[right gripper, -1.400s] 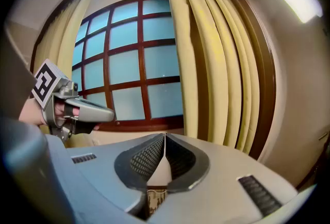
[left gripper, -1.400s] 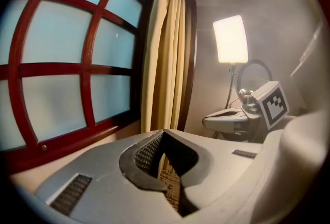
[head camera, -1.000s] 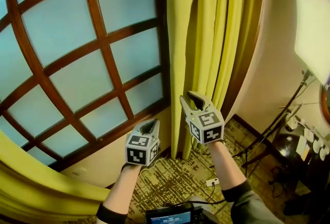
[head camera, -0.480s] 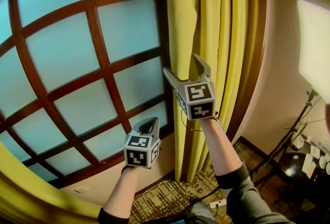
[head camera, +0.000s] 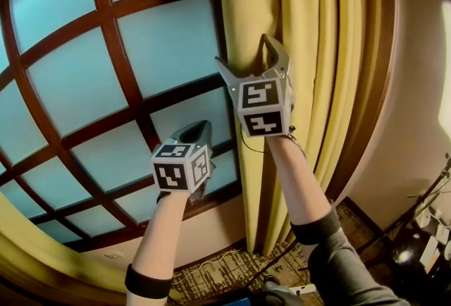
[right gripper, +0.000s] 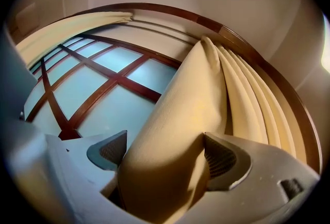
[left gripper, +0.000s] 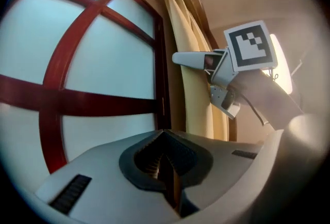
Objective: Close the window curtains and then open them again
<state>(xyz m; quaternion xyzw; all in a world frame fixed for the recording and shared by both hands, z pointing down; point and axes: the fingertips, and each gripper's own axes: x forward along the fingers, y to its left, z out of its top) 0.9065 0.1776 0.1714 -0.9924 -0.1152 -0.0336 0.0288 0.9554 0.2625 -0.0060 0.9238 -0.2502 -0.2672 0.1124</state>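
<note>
The curtain (head camera: 303,29) hangs bunched at the right side of the window (head camera: 162,37). Its leading fold lies between the jaws of the right gripper (head camera: 248,58), which have just been opening and stand wide. The left gripper (head camera: 193,130), jaws together and empty, hovers before the window.

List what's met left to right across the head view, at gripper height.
Window panes → left gripper, shut → right gripper, jaws just opening, curtain edge between them → the curtain's bunched folds → wooden frame → wall.
</note>
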